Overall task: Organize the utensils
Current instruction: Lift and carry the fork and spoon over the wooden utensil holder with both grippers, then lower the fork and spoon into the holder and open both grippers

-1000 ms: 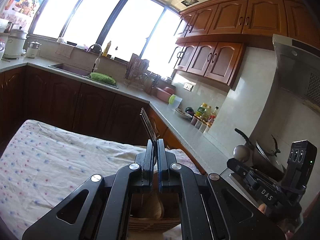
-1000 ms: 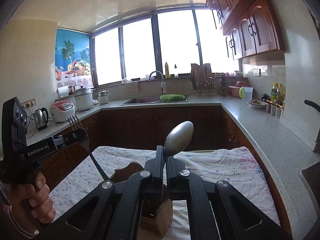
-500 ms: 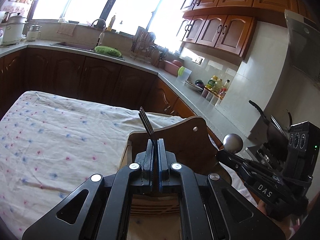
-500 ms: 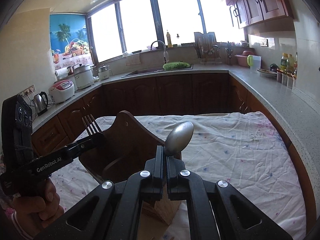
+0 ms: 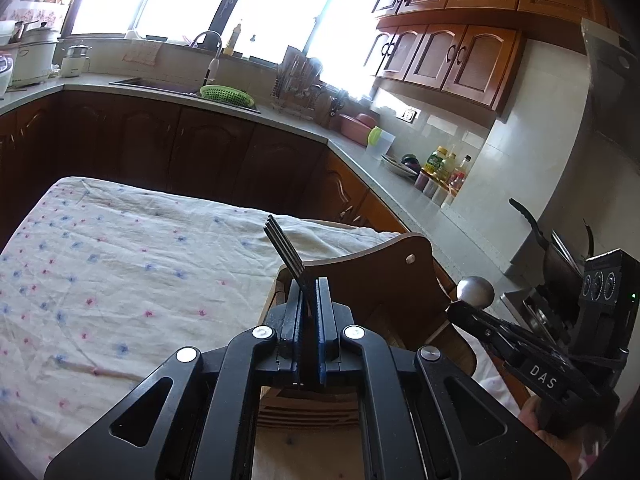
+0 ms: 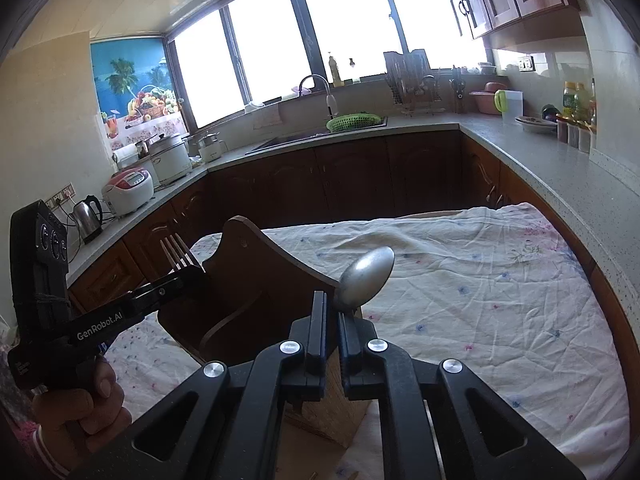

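My left gripper [image 5: 309, 292] is shut on a metal fork [image 5: 285, 249], tines up, right over the wooden utensil caddy [image 5: 384, 280] on the floral tablecloth. My right gripper [image 6: 333, 308] has its jaws slightly apart; a metal spoon [image 6: 366, 276] leans against the right finger, bowl up, over the same caddy [image 6: 256, 276]. The left gripper with its fork [image 6: 176, 254] shows at the left of the right wrist view. The right gripper with its spoon bowl [image 5: 475, 292] shows at the right of the left wrist view. The utensil handles are hidden behind the fingers.
The table with the floral cloth [image 6: 480, 280] extends to the right of the caddy, and to its left in the left wrist view [image 5: 120, 280]. Kitchen counters wrap around behind, with a sink and green basket [image 6: 352, 122], rice cookers [image 6: 128, 188] and bottles [image 5: 444, 168].
Both grippers have tilted down and come lower over the caddy, which now fills more of each view. The right jaws have parted a little around the spoon.
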The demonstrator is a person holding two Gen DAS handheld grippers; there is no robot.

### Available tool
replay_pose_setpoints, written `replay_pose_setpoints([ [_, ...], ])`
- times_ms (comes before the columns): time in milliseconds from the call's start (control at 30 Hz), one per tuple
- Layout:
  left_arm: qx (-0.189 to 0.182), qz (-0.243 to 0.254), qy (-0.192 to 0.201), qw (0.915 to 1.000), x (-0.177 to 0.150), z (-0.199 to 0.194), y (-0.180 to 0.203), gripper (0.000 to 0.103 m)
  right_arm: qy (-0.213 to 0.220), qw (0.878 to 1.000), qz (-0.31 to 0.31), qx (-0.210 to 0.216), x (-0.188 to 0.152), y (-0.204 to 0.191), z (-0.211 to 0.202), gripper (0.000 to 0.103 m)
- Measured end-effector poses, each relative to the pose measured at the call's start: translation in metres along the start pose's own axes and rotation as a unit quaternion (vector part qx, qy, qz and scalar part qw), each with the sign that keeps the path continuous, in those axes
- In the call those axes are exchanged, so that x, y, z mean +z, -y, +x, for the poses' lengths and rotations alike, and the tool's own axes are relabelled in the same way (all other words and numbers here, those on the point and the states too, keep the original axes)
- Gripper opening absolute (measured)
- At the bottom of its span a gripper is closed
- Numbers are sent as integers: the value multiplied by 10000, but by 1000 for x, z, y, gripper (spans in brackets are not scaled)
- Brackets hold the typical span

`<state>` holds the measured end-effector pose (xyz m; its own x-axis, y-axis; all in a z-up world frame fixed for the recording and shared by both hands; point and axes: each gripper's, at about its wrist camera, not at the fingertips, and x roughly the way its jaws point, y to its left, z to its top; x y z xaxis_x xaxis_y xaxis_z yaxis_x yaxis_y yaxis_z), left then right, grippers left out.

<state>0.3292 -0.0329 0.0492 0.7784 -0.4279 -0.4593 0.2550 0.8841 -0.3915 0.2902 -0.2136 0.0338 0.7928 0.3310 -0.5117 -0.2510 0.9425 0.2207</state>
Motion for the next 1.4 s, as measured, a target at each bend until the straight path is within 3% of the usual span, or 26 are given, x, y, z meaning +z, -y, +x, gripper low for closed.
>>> replay_pose_setpoints([
  [67, -6, -98, -13, 10000, 1, -5, 0, 14, 12, 9999, 107, 4, 0, 5, -5, 11],
  [100, -20, -128, 18, 9999, 1, -9, 0, 17, 25, 9999, 170, 18, 0, 8, -8, 17],
  [200, 46, -83, 135, 9999, -1, -26, 4, 40, 128, 9993, 357, 30, -2, 16, -21, 50],
  [333, 189, -136, 293, 9993, -9, -49, 5, 63, 259, 9984, 506, -18, -9, 25, -39, 62],
  [467, 308, -154, 479, 9983, -19, -75, 2, 76, 337, 9976, 603, -29, -20, 27, -56, 76],
  [700, 509, -158, 730, 9959, -41, -121, 0, 87, 591, 9945, 860, 102, -41, 21, -95, 87],
  [833, 491, -527, 724, 9948, -61, -149, -10, 90, 741, 9928, 933, 94, -53, 14, -119, 93],
  [1067, 635, -838, 717, 9919, -98, -181, -24, 90, 739, 9929, 934, 0, -85, 2, -145, 95],
  [1400, 897, -807, 395, 9919, -133, -190, -28, 90, 497, 9938, 947, -303, -128, 1, -160, 95],
])
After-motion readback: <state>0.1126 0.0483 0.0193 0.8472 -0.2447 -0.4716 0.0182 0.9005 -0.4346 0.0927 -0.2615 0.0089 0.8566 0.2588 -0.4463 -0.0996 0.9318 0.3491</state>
